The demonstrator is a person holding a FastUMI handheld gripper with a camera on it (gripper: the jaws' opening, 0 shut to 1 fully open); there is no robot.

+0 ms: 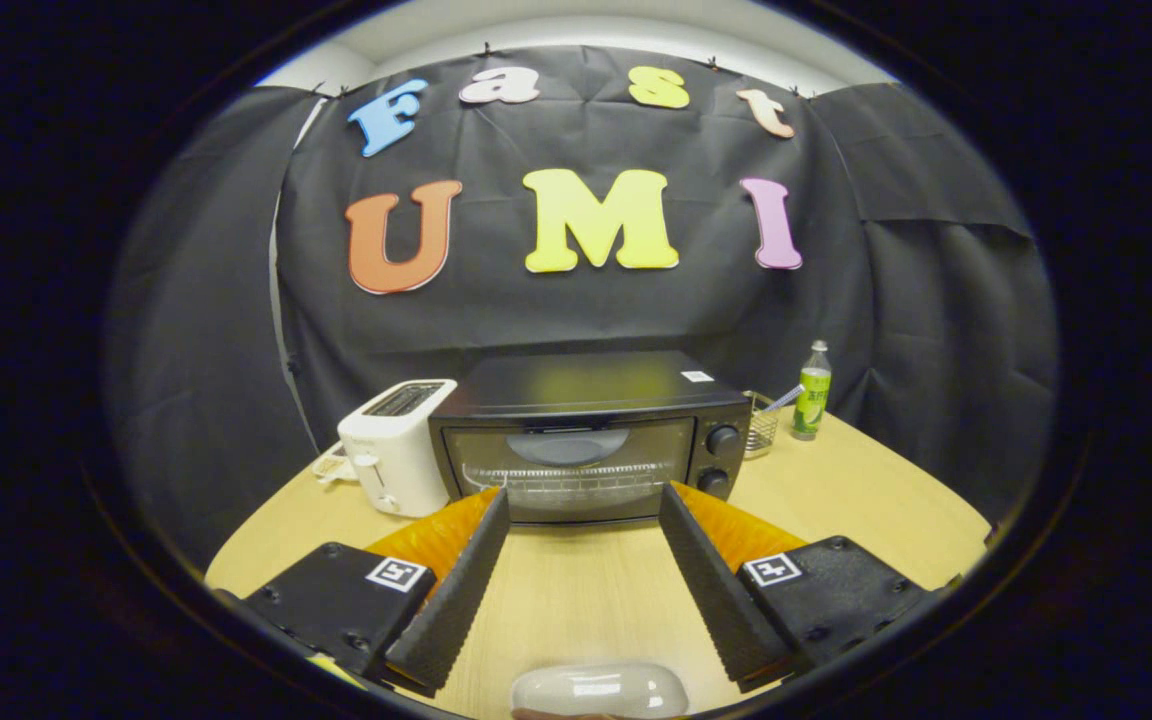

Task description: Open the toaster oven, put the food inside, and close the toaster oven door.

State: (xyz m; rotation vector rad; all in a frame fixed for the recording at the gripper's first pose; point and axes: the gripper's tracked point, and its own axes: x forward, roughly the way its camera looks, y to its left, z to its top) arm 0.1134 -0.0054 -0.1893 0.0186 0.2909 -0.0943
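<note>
A black toaster oven (586, 435) stands on the wooden table (866, 490) straight ahead of my fingers, its glass door shut and a wire rack visible through it. Two knobs sit on its right side. My gripper (584, 495) is open, its fingers spread wide with bare table between them, their tips just short of the oven's lower front. A pale, rounded piece of food (599, 690) lies on the table close below me, between the bases of the fingers.
A white slot toaster (398, 445) stands against the oven's left side. To the oven's right are a small wire basket (762, 425) with a utensil in it and a green-labelled bottle (813, 392). The table's rounded edge curves off on both sides.
</note>
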